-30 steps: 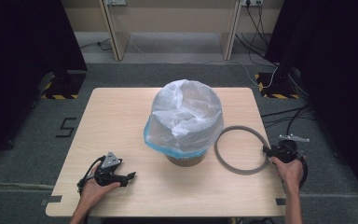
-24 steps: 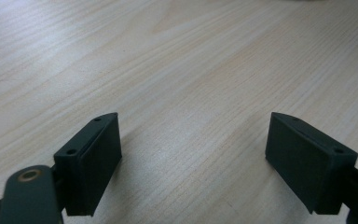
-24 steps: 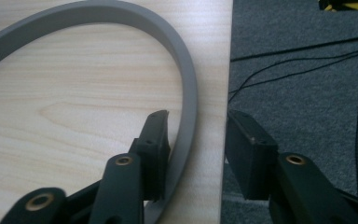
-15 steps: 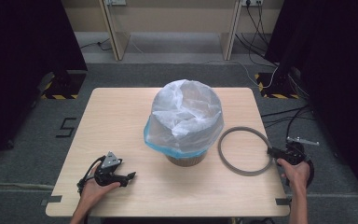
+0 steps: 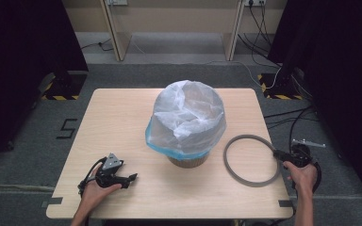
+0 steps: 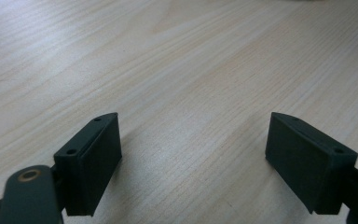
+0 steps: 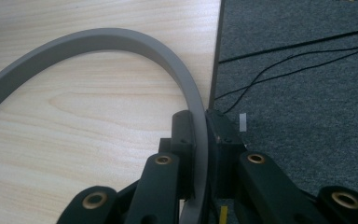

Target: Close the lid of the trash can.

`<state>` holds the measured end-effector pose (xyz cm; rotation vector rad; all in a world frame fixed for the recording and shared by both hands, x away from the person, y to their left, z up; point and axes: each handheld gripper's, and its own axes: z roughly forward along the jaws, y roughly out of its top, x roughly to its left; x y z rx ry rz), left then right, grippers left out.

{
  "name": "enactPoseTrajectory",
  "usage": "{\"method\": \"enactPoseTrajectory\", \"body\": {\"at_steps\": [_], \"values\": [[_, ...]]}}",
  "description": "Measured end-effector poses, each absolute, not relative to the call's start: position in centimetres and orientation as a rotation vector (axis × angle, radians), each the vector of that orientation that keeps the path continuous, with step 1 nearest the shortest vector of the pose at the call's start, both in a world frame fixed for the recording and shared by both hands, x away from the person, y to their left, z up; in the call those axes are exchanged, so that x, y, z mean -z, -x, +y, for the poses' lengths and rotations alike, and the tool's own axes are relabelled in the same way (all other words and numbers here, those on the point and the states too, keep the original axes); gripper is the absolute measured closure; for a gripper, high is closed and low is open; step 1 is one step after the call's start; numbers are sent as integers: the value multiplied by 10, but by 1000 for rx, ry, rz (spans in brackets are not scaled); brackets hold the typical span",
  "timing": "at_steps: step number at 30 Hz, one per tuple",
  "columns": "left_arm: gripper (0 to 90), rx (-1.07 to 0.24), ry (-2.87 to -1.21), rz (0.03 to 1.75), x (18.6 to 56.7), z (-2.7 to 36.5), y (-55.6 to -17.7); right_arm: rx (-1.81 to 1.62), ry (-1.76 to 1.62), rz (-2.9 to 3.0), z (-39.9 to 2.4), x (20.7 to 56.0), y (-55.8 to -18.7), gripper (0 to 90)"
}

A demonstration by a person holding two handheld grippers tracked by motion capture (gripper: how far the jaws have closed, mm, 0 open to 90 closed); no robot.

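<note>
A grey ring (image 5: 226, 162) lies flat on the wooden table (image 5: 122, 122), to the right of a brown bin under a translucent plastic bag (image 5: 187, 120). At the ring's right side my right gripper (image 5: 279, 154) holds the band. In the right gripper view the jaws have just been closing and my right gripper (image 7: 200, 126) now presses on the ring (image 7: 98, 37) from both sides, right at the table's edge. My left gripper (image 5: 133, 178) rests on the table at the near left. The left gripper view shows my left gripper (image 6: 193, 140) open, with bare wood between its jaws.
The table's right edge (image 7: 216, 60) runs just beside the right gripper, with grey carpet and black cables (image 7: 298, 46) beyond it. Dark curtains stand on both sides, and a "5" mark (image 5: 67, 128) is on the floor at the left.
The right gripper has closed onto the ring's right side. The ring has slid slightly to the right and toward the near edge with the hand. The left gripper has not moved.
</note>
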<state>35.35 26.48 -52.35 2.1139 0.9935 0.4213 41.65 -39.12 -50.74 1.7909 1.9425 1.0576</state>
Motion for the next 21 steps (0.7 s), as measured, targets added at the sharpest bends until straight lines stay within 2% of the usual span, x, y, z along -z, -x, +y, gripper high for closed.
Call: {"method": "enactPoseTrajectory", "body": {"at_steps": [21], "values": [[172,-420,-2114,994,523,265,-354,-1230,-1781,1925,-406,499,-416,840]]}}
